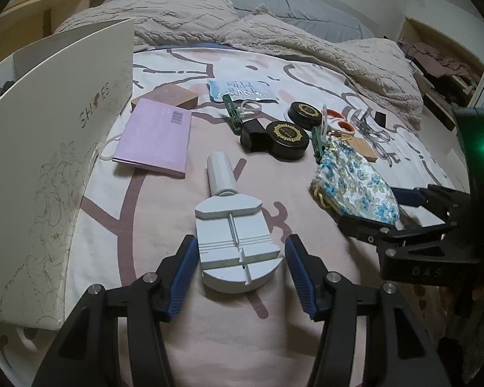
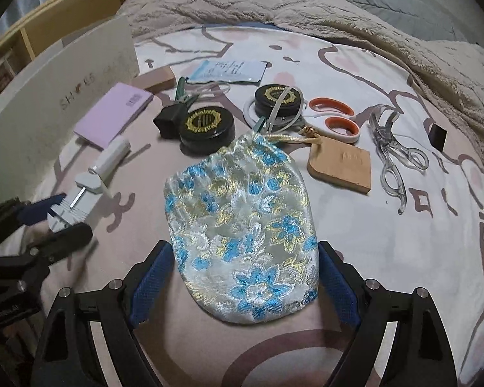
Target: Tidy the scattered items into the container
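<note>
On the bed [image 1: 306, 64], the left gripper [image 1: 240, 258] jaws stand apart around a stiff grey tool [image 1: 235, 245]. The right gripper [image 2: 242, 277] jaws gape beside a soft, limp pouch [image 2: 242, 225]; pinch its bottom edge

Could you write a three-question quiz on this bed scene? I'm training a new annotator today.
1. True or false: the left gripper has lifted the grey tool off the bed sheet.
2. What lies between the right gripper's fingers? A) floral pouch B) purple booklet C) orange-handled scissors
3. Fill in: the white shoe box stands to the ___ of the purple booklet in the left wrist view.

Key: 1. False; the tool lies on the sheet, with a gap at each pad. 2. A. 3. Left.
</note>
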`<state>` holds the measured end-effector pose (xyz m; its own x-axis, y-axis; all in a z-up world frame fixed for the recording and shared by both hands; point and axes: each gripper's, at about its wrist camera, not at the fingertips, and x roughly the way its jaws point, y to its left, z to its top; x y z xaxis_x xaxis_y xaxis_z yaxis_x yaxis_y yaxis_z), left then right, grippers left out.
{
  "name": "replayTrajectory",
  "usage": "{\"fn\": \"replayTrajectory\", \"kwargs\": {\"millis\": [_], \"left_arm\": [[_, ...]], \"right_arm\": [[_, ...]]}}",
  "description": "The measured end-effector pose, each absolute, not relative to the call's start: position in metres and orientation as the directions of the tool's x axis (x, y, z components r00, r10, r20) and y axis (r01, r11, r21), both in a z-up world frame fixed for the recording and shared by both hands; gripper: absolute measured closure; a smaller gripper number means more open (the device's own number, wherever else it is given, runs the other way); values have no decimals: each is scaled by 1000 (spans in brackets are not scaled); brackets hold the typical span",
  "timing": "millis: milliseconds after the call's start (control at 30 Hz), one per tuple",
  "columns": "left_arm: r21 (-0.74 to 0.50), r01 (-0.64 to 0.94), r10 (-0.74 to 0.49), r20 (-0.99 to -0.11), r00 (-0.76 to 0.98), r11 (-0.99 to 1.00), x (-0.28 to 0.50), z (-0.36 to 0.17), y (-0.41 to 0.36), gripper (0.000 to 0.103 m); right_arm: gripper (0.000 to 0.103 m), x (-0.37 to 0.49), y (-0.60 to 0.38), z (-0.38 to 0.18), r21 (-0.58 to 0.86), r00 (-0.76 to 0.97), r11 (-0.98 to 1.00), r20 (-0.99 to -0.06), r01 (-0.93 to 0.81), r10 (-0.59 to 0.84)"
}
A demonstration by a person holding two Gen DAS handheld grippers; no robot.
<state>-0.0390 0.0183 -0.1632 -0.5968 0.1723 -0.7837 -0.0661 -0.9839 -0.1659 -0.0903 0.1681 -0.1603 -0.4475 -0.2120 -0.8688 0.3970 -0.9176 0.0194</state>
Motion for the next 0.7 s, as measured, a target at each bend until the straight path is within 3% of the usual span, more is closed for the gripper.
{"fn": "replayTrajectory", "kwargs": {"millis": [100, 133, 267, 467, 500, 700], "left_arm": [[-151, -68, 161, -786, -597, -986, -39, -164, 20, 47], [-145, -68, 157, -787, -597, -987, -39, -165, 21, 47], [-117, -52, 125, -785, -606, -992, -42, -167, 23, 47], [-93, -46, 102, -786, -610, -995, -45, -170, 27, 48], [-90, -47, 100, -785, -612, -995, -44, -170, 28, 52], [-86, -46, 96, -779, -619, -995, -43, -169, 29, 52]], "right_arm": [[44, -88, 167, -158, 5, -457, -918, -866, 396, -202], [57, -88, 166, -157, 8, -457, -917, -865, 400, -207], [77, -85, 166, -152, 17, -468, -914, -855, 406, -224], [83, -78, 167, -135, 46, -508, -910, -818, 412, -271], [84, -77, 167, -133, 54, -511, -909, -813, 413, -280], [84, -74, 168, -125, 69, -530, -907, -792, 415, -302]]}}
